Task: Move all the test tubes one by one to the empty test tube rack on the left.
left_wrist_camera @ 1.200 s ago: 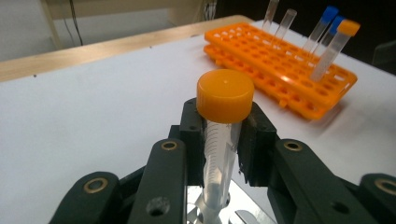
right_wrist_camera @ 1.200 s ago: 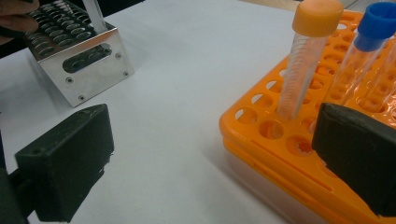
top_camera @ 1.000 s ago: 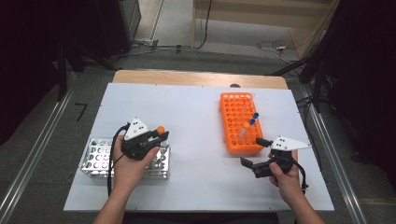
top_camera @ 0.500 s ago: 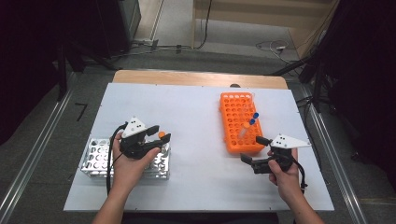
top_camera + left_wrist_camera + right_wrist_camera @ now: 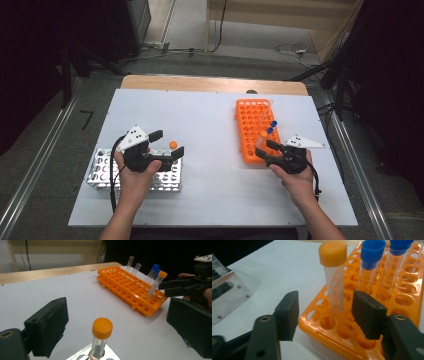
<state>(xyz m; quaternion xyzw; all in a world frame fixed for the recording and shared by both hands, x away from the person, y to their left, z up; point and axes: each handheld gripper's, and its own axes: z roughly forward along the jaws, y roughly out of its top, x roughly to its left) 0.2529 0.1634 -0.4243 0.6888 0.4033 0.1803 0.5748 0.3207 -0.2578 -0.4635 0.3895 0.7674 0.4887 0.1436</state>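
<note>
Bare white table (image 5: 210, 130) lies open between the metal rack (image 5: 102, 172) and orange rack (image 5: 252, 127).

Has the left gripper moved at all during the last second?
Yes. The left gripper has drawn back toward the person, over the metal rack, leaving the orange-capped tube standing free between its open jaws.

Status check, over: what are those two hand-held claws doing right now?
Both grippers open, holding nothing. Left gripper straddles an orange-capped tube standing in the metal rack. Right gripper faces another orange-capped tube in the orange rack. Nothing blocking.
</note>
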